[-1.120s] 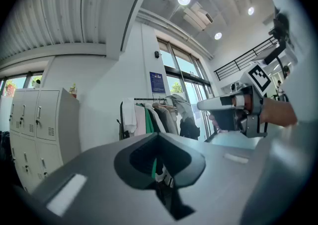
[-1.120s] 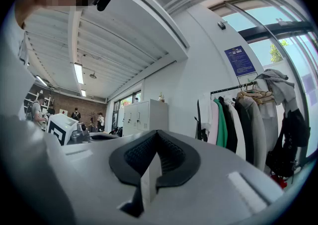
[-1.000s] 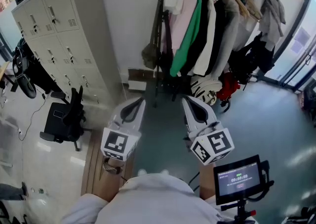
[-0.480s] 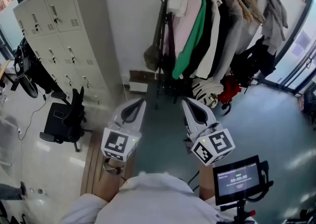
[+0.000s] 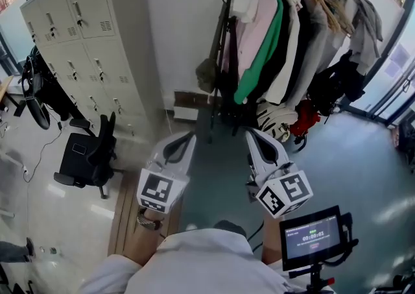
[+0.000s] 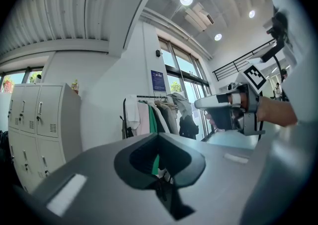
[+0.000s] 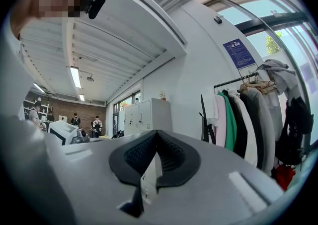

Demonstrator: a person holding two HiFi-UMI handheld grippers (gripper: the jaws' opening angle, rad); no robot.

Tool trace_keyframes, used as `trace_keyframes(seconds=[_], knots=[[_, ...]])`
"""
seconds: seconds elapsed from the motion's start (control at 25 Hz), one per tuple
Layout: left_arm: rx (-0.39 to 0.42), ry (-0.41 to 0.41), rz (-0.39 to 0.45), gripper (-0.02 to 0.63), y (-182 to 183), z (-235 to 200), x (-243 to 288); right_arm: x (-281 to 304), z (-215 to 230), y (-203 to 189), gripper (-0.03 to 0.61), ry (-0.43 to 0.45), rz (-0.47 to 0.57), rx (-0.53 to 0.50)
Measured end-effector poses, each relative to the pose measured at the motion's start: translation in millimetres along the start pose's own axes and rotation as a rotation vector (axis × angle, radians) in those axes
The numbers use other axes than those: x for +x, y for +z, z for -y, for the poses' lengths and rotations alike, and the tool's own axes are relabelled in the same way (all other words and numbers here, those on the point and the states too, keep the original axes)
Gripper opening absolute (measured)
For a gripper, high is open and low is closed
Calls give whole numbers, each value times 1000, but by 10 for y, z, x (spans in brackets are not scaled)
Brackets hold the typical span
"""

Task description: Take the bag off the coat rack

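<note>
Looked down on a tall bank of pale grey metal lockers [image 5: 84,39] along the left wall. Beside it, against the white wall, found a black metal coat rack [image 5: 228,20] crowded with hanging garments, among them a bright green top [image 5: 262,52]. Noted a black wheeled office chair [image 5: 91,156] on the floor before the lockers. Held the white left gripper [image 5: 187,138] and the white right gripper [image 5: 254,135] level and side by side, both clenched on nothing, aimed towards the rack yet well apart from it. Spotted the small olive-grey fabric bag [image 5: 206,75] hanging by the rack's left end post, untouched.
</note>
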State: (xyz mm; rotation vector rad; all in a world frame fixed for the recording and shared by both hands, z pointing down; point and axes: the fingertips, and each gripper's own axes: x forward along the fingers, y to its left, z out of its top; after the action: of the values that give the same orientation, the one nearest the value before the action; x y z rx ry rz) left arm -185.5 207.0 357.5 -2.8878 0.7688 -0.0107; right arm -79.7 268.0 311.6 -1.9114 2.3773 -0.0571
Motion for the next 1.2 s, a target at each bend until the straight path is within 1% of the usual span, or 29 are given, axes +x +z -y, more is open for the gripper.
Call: trace_keyframes(seconds=[0.28,0.48,0.76,0.96,1.08,1.2], knots=[[-18,-1,-6,0,-103,-139,-101,74,-132,-118,2,-11,-17,-3],[-23,-16,-26,0,-210,-214,23,198,-40,-188,2,-18,-25,13],[-12,-9,-46,0,-322,-468,416,585,287,-249,2,0,-17,35],[-3,3,-35,0,-313,-649,738,862,531,-202,2,19,-9,27],[-5,17,-34,0,-345,-808,1060,1114,800,-159,2,30,-14,23],[-25,23,-45,0,-396,-955,1432,1383,1101,-131,2,39,-28,23]])
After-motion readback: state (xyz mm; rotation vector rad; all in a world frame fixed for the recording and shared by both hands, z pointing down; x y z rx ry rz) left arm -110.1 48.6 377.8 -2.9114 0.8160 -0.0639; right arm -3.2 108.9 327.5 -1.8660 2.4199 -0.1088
